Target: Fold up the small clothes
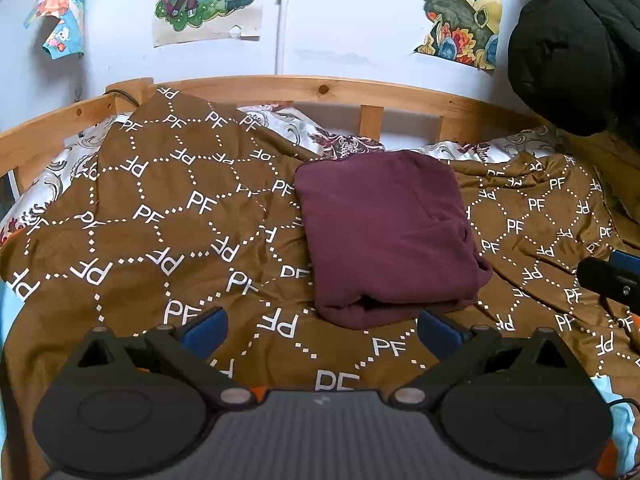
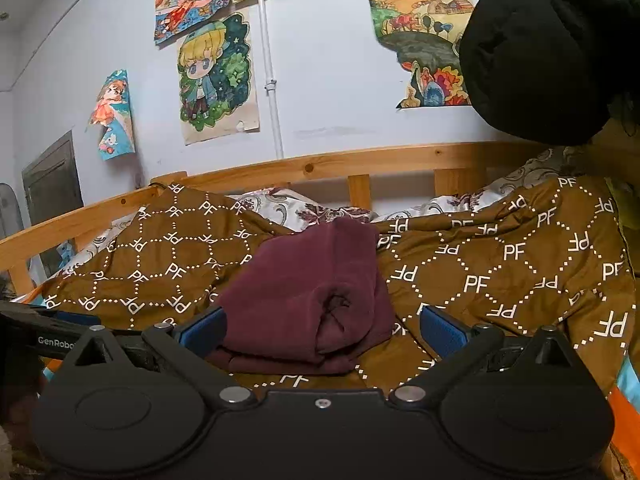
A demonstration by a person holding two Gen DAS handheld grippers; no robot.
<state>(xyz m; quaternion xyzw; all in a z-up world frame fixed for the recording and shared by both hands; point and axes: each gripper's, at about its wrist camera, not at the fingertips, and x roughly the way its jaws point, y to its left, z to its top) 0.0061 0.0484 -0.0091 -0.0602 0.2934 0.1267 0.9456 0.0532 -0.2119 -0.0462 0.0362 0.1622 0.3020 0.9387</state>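
Observation:
A maroon garment (image 1: pixel 384 236) lies folded into a thick rectangle on the brown "PF"-patterned blanket (image 1: pixel 160 208). My left gripper (image 1: pixel 322 330) is open just in front of the garment's near edge, nothing between its blue pads. In the right wrist view the same maroon garment (image 2: pixel 308 304) sits right ahead, its near left corner touching or just past the left blue pad (image 2: pixel 202 330). My right gripper (image 2: pixel 320 332) is open and holds nothing. The right gripper's tip (image 1: pixel 612 278) shows at the right edge of the left wrist view.
A wooden bed rail (image 1: pixel 320 90) runs behind the blanket, with a floral sheet (image 1: pixel 320 132) under it. A black padded jacket (image 1: pixel 576 48) hangs at the upper right. Drawings (image 2: pixel 218 80) are stuck on the white wall. The left gripper's body (image 2: pixel 40 336) shows at the left.

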